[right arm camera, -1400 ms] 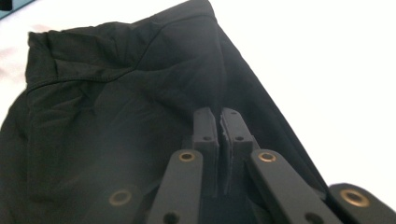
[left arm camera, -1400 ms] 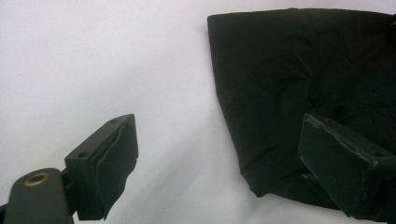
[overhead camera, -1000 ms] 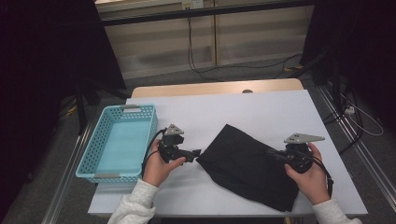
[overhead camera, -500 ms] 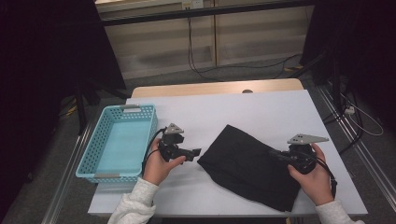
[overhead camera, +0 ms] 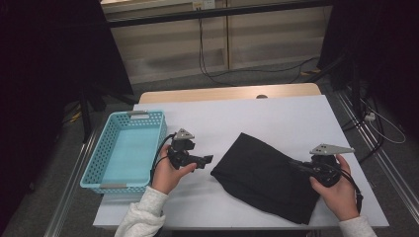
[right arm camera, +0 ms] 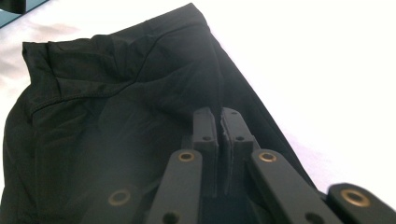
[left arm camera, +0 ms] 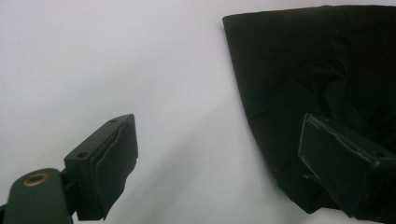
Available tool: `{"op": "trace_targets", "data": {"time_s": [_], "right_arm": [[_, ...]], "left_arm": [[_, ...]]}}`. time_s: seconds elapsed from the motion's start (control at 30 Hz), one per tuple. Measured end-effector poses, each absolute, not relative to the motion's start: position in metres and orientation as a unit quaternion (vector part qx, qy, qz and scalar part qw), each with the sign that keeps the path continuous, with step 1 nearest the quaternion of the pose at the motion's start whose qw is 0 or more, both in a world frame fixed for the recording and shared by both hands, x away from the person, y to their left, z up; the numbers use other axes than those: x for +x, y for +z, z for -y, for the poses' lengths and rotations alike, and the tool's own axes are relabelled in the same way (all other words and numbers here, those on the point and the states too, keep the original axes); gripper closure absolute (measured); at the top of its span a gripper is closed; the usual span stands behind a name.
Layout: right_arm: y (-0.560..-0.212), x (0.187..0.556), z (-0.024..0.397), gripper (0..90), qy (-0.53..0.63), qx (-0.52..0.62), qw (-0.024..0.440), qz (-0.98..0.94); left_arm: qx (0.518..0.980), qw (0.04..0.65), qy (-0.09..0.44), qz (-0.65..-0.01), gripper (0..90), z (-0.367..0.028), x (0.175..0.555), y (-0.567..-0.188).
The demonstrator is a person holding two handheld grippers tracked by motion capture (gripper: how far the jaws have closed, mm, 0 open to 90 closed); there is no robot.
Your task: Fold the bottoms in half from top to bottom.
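Your black cloth [overhead camera: 269, 177], folded into a rough slanted rectangle, lies flat on the white counter [overhead camera: 276, 118], toward its near right part, with one corner pointing at your left hand and its far edge running up and away. Your right gripper [overhead camera: 296, 165] lies over the cloth's right edge, held low in your right hand [overhead camera: 341, 190], with its grey three-cornered plate on top. In the right gripper view the two black jaws stand pressed together, with only a thin seam between the pads, right on top of the dark fabric [right arm camera: 116, 116]; whether a fold is pinched between them you cannot tell from here, since the tips merge with the black material. Your left gripper [overhead camera: 207, 159] sits just beside the cloth's left corner, apart from it, pointing toward it across bare counter. In the left gripper view its jaws stand wide apart, one pad over the white surface and the other in front of the cloth's [left arm camera: 327, 70] edge, with nothing between them. A light blue perforated basket [overhead camera: 101, 165] stands on the left part of the counter, close by your left hand [overhead camera: 168, 173].
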State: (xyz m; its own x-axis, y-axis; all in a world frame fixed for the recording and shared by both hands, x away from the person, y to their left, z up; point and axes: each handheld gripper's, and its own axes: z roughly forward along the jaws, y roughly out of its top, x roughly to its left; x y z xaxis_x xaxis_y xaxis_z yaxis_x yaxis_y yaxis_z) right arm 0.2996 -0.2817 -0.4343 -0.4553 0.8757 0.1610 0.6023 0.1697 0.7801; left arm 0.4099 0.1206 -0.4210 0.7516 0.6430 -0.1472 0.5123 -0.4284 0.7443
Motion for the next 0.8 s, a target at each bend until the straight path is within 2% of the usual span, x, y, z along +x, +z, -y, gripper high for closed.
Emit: {"op": "trace_targets", "data": {"time_s": [0.8], "right_arm": [[-0.435,0.289,0.292,86.4,0.405,0.502,0.171,-0.745]], "left_arm": [[0.846,0.407,0.077,-0.337,11.7,-0.112,0.414,-0.422]]}}
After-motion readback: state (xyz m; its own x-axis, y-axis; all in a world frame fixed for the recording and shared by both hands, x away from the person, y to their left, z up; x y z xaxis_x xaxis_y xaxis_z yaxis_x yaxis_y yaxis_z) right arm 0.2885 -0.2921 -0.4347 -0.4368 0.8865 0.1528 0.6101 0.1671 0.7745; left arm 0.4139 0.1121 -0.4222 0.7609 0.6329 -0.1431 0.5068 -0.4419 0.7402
